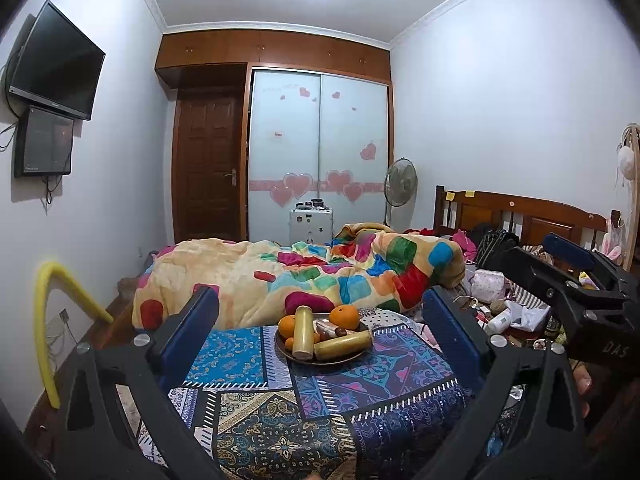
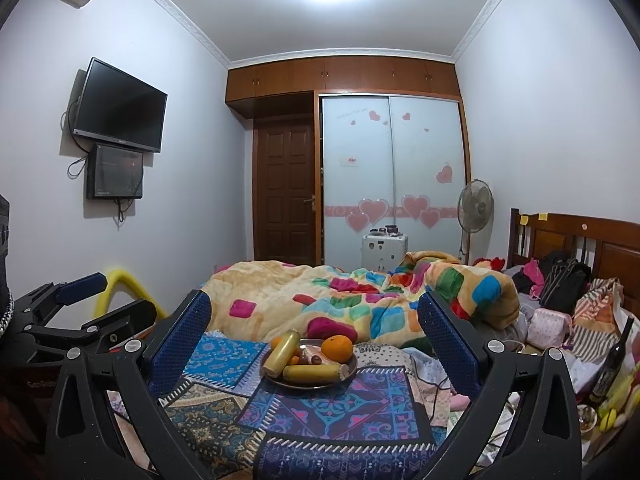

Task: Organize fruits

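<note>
Currently, findings as follows.
Left gripper [image 1: 320,320]: jaws spread wide, nothing between the blue pads; held back from the plate, well apart from it.
Right gripper [image 2: 314,320]: jaws likewise wide apart and empty; also well short of the plate.
Plate [image 1: 286,350]: dark, round, shallow; resting on the patterned cloth [image 1: 248,364], just in front of the bunched colourful blanket [image 1: 360,268].
Location of fruit: all heaped on the plate, touching one another.
Upright banana [image 1: 303,332]: yellow, blunt-ended; long axis leaning up and away from the camera, lower end at the near rim.
Lying banana [image 1: 343,345]: long axis running roughly left to right along the near rim, right end slightly raised in the left view.
Large orange [image 1: 345,317]: bright, round, at the plate's far right.
Smaller orange [image 1: 287,326]: behind the upright banana, partly hidden.
Middle of plate: small reddish-brown and pale items, too indistinct to identify.
Left view only: right gripper's body at the right edge, a fingertip beside it, yellow foam tube [image 1: 44,320] in full.
Right view only: dark bottle [image 2: 612,364] at the right edge, left gripper's body at the left, wall-mounted unit in the top left corner.
Both views: television [image 1: 56,60], wardrobe doors with pink hearts, standing fan [image 1: 400,182].
</note>
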A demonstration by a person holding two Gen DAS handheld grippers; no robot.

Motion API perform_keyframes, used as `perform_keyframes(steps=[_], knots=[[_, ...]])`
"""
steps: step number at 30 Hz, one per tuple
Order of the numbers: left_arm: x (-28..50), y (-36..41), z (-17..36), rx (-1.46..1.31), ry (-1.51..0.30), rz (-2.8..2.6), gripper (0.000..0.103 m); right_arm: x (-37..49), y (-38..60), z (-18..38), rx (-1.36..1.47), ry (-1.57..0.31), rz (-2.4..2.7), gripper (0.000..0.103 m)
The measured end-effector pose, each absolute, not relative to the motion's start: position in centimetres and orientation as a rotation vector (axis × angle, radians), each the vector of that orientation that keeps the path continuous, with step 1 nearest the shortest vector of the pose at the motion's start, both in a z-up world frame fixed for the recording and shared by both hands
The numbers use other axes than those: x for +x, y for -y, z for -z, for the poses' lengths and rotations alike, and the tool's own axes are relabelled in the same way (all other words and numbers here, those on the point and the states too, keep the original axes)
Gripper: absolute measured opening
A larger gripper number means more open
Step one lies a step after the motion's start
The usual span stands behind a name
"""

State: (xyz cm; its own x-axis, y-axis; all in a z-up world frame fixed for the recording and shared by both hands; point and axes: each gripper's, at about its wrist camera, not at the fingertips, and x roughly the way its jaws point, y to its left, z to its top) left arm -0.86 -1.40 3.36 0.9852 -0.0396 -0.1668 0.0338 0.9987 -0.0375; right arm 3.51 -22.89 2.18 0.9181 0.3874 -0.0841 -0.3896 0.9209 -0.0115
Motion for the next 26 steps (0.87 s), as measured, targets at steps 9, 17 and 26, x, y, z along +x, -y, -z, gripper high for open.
perform_keyframes(steps=[9, 17, 26], knots=[[-0.85, 1.27, -3.22, -0.043, -0.183, 0.058, 0.103, 3.68, 22.77, -2.26, -0.024, -0.087, -0.399, 0.103], [-0.55, 1.07, -3.12, -0.054, -0.195, 0.057, 0.103, 3.93, 22.79, -1.96, -0.025, -0.095, -0.397, 0.103], [-0.41, 0.96, -2.98, -0.058, -0.201, 0.067, 0.103, 4.28, 22.68, -1.94, -0.025, -0.102, -0.398, 0.103]])
